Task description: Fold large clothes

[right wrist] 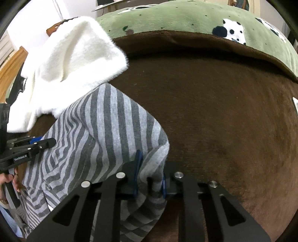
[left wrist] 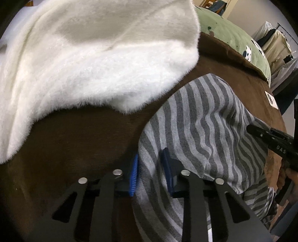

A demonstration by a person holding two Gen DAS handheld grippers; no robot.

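We had both tools on the striped grey garment [left wrist: 201,119], which lay rumpled on the brown plush cover [right wrist: 223,119] near its front edge, with a fluffy white garment [left wrist: 74,61] heaped just behind it and overlapping one corner. Beyond the brown cover sat a green spotted blanket [right wrist: 186,16].

The left gripper [left wrist: 151,173] was nearly closed, its blue pads pinching the near left edge of the striped cloth; fabric filled the narrow gap between them. The right gripper [right wrist: 150,176] was likewise almost shut, with a bunched fold of the same garment's right edge caught between its pads and the loose end trailing down under the tool. In the right wrist view, we could see the left tool at the far left, held by a hand [right wrist: 7,178].

We judged the cloth to be a thin, soft jersey knit: light, limp, prone to sag and stretch between two holds and unlikely to slip from ribbed pads. It would not keep any shape by itself, so we thought the hold was best taken at hems or corners, well apart, keeping the span taut. The right pinch looked bunched rather than flat, which we thought might leave the fold uneven.
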